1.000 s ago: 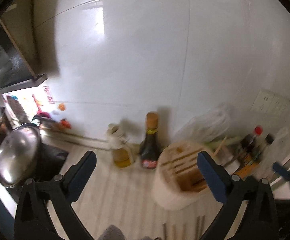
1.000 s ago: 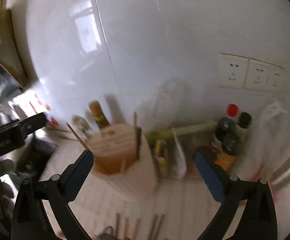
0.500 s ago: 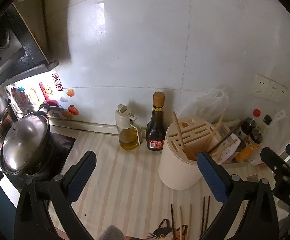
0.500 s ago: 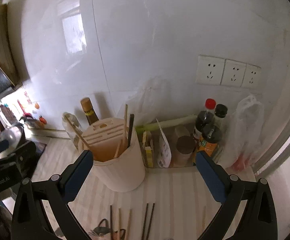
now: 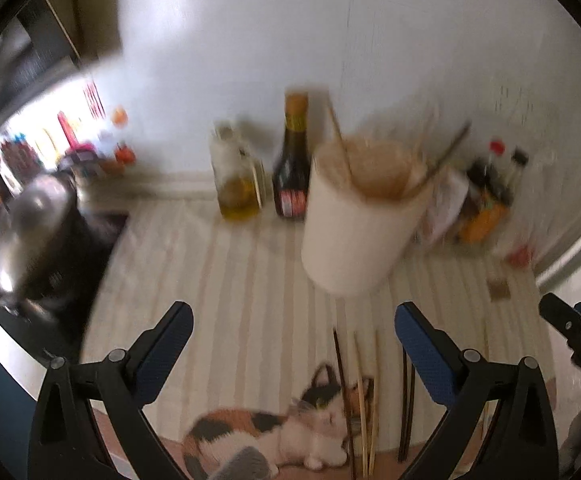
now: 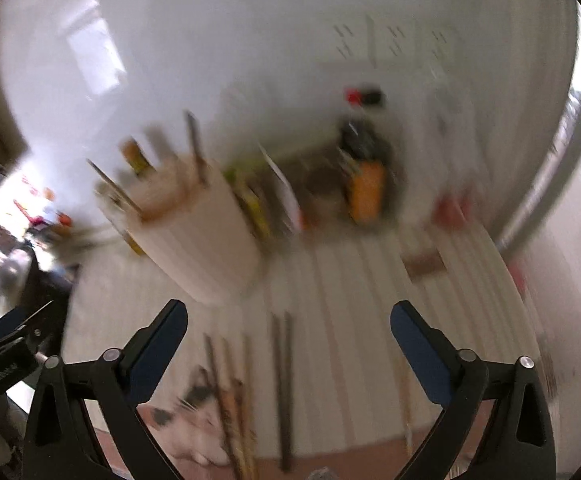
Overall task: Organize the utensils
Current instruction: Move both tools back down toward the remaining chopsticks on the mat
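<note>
So the loose chopsticks lie flat on the desk, just ahead of and below both tools, long axes running straight away from the tools toward the cream utensil holder, which stands just past their far ends. In the right view, the dark pair sits nearly dead centre between the jaws of the right tool, so I'd say that hand is better lined up. The left tool has them off toward its right jaw, lying across a cat-print mat. Both tools are spread wide, pinching nothing; the right one's jaws have just been closing a touch, with nothing between them. Compared with 1 second ago, both views have tipped down, so the chopsticks show much more fully.
</note>
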Action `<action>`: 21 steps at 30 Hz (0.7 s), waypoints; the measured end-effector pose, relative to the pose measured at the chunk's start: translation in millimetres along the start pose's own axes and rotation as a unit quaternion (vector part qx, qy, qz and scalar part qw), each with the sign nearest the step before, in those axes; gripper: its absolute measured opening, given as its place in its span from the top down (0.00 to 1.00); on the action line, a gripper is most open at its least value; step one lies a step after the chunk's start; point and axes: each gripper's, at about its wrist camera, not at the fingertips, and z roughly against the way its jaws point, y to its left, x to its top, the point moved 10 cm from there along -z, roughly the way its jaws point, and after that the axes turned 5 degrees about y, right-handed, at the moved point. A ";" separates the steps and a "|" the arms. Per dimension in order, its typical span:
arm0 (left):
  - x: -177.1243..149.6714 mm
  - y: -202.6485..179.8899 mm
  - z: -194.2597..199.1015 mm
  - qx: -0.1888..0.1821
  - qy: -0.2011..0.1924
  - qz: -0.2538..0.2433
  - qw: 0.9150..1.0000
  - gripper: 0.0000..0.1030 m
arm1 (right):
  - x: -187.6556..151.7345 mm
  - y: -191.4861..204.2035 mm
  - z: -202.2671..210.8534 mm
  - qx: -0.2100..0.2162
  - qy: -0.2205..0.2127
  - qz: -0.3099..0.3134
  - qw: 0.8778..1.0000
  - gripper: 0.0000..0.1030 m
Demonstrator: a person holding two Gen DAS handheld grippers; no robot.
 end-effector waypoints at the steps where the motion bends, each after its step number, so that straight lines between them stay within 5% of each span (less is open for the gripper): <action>1: -8.9 -1.7 -10.6 0.003 0.013 -0.004 1.000 0.01 | -10.2 -12.4 -7.7 -0.011 0.015 -0.009 1.000 0.13; 3: -26.8 -5.9 -32.0 0.004 0.039 -0.011 0.999 0.02 | -29.1 -37.2 -24.9 -0.025 0.046 -0.029 0.998 0.30; 5: -43.1 -9.4 -53.7 0.004 0.072 -0.011 0.997 0.03 | -46.8 -65.4 -43.5 -0.037 0.077 -0.049 0.995 0.30; 9: -64.4 -18.7 -87.2 -0.004 0.119 -0.002 0.993 0.21 | -70.3 -113.9 -81.5 -0.043 0.136 -0.082 0.986 0.31; 13: -73.5 -27.2 -112.0 -0.001 0.142 0.004 0.990 0.21 | -82.6 -147.2 -117.9 -0.066 0.183 -0.078 0.978 0.31; 19: -87.1 -35.4 -134.9 0.010 0.173 0.004 0.985 0.24 | -100.4 -166.4 -177.2 -0.063 0.246 -0.056 0.966 0.53; 21: -93.3 -37.5 -139.4 0.018 0.180 -0.002 0.983 0.24 | -103.0 -165.9 -187.9 -0.066 0.255 -0.043 0.964 0.70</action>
